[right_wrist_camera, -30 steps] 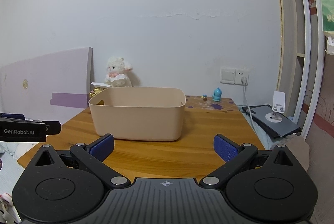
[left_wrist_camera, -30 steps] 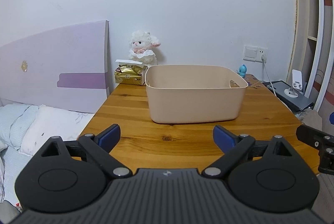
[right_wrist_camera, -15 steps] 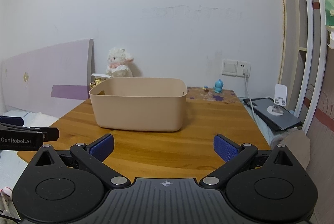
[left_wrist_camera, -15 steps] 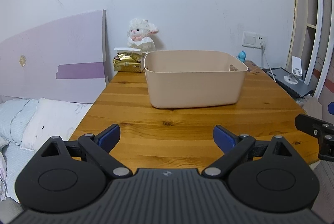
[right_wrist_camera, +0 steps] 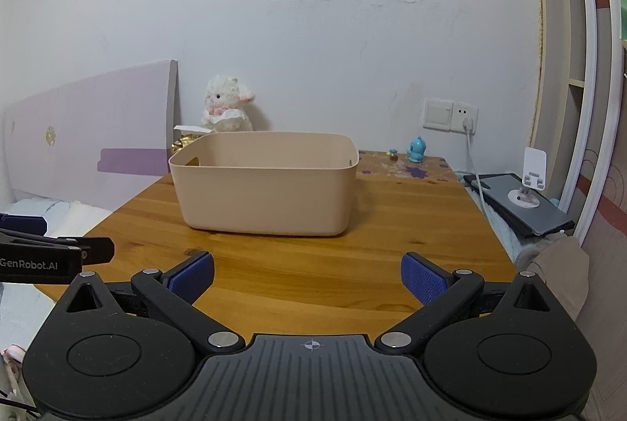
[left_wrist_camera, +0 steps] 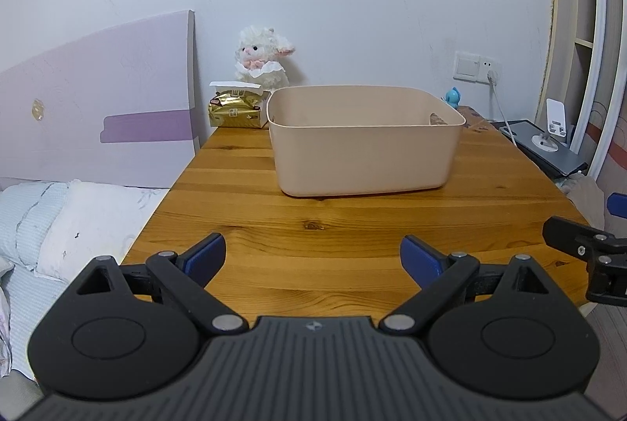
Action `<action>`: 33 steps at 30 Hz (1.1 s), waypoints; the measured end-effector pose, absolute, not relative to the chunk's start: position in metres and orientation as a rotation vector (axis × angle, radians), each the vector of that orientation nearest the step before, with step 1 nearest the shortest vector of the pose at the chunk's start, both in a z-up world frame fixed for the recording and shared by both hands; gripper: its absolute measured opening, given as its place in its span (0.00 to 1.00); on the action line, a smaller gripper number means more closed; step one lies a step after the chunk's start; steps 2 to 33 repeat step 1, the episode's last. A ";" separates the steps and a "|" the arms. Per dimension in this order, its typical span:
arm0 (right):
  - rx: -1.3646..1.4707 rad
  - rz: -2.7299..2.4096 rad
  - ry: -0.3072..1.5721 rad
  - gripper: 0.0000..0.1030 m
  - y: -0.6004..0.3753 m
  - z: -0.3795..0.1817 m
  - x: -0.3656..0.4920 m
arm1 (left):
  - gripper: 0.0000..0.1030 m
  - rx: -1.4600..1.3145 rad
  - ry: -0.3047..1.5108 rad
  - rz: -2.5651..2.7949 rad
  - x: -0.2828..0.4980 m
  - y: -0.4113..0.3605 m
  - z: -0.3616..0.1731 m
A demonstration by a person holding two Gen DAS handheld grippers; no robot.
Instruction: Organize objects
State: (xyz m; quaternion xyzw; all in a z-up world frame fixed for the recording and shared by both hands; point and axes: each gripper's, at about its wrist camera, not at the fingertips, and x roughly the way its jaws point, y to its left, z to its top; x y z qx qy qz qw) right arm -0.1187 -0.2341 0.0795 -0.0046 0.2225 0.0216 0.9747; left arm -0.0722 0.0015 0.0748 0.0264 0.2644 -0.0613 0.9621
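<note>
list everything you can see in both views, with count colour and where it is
bin: 1, beige, centre of table
table: 1, brown wood, against wall
lamb plush: 1, white, back left corner
tissue pack: 1, gold, in front of plush
figurine: 1, blue, back right
tiny toy: 1, multicoloured, beside figurine
wall socket: 1, white, cable plugged in
phone stand: 1, white, on dark slab right of table
headboard: 1, lilac, left
pillow: 1, white, left
left gripper: 1, black, blue pads, open
right gripper: 1, black, blue pads, open
</note>
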 end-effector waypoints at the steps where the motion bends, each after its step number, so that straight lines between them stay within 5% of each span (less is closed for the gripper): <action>1: -0.008 0.044 0.452 1.00 -0.234 0.079 -0.118 | 0.94 0.052 0.535 -0.127 -0.071 0.002 0.074; 33: -0.008 0.044 0.452 1.00 -0.234 0.079 -0.118 | 0.94 0.052 0.535 -0.127 -0.071 0.002 0.074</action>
